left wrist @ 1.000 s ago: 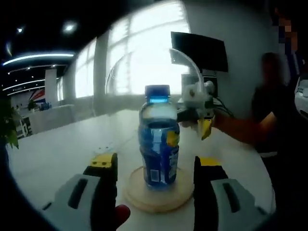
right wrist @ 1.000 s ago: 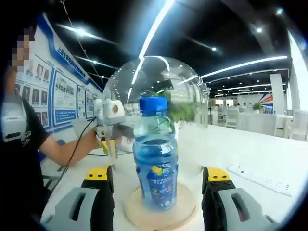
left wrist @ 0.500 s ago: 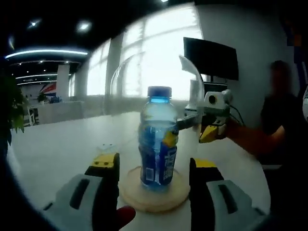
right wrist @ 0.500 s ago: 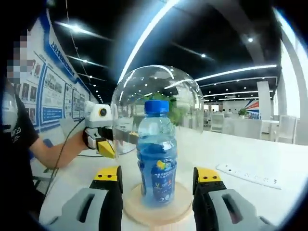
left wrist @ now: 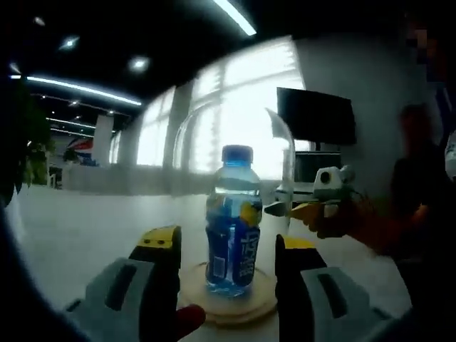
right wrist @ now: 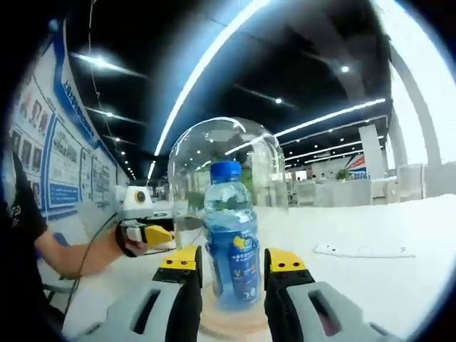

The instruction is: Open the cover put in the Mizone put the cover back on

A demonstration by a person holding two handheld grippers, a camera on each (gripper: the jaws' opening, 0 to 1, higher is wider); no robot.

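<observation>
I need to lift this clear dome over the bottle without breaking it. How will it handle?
The dome looks thin, rigid and glassy, so probably fragile and slippery in a claw. It is tall and hollow, likely light for its size, yet apt to swing or tip. It stands close behind the bottle, so a careless tilt might knock that over.

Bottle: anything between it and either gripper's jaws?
Nothing visible. The bottle stands on the round wooden base, framed by the open right gripper and the open left gripper. The glass dome sits behind it.
</observation>
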